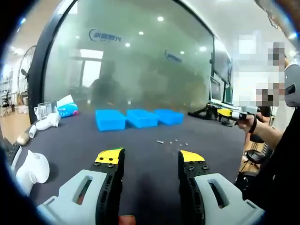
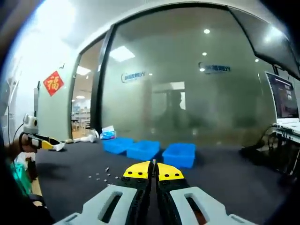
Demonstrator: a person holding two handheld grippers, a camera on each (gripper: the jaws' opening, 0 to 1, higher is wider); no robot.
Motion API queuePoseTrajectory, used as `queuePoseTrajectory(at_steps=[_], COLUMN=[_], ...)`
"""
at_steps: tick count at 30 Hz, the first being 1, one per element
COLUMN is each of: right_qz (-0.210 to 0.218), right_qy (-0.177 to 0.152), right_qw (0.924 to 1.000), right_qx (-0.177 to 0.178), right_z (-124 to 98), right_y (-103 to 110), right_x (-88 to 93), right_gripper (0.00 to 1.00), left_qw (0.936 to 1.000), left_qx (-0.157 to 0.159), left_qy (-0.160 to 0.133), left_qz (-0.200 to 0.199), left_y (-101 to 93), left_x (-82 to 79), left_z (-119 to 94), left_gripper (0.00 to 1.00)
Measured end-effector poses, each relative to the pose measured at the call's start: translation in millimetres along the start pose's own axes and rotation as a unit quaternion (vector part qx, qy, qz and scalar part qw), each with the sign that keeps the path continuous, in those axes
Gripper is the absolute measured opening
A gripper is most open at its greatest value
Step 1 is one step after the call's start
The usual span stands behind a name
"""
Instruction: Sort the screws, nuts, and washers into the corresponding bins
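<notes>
Both hand-held grippers held above the dark surface, neither carrying anything, sorting apparently not yet begun.

The left hand-held gripper (image 1: 151,161) has its jaws spread wide and bare; the right hand-held gripper (image 2: 153,172) is clenched with nothing between its tips. Ahead of the left one lie the scattered small fasteners (image 1: 171,140), loose on the surface (image 1: 70,136), and beyond them three blue bins (image 1: 139,118) in a row before a frosted glass wall (image 1: 140,61) of an office.
</notes>
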State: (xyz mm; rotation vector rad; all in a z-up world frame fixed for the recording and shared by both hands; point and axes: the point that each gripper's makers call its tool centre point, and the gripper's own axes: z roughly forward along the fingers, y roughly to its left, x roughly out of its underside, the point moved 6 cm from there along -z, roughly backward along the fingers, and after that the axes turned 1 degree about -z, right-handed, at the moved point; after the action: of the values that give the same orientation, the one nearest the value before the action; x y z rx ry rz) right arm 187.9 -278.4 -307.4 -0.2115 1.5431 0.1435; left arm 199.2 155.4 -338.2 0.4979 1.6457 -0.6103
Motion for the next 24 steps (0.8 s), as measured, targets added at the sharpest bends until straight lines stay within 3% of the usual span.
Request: queuePoseTrajectory(at_steps=[4,13,24], right_qz=[-0.003,-0.030,-0.025], right_qy=[0.000,0.001,0.049], right_qw=[1.0000,0.9995,0.9982], right_qx=[0.004,-0.006,-0.025], right_z=[9.7,57.1,126.0], right_y=[-4.5,-17.1,-40.0], right_x=[-3.3,-20.8,-23.2], right_gripper=[0.01,0.01,0.01], left_qw=[1.0000,0.9999,0.9999], left_qx=[-0.004,-0.012,-0.014], left_qy=[-0.003,-0.005,-0.006], left_qz=[-0.002,-0.001,-0.005], left_y=[1.6,3.9,6.0], left_x=[-0.5,-0.3,2.8], left_z=[-1.8,-5.6,-9.2], left_gripper=[0.45,0.45,0.45])
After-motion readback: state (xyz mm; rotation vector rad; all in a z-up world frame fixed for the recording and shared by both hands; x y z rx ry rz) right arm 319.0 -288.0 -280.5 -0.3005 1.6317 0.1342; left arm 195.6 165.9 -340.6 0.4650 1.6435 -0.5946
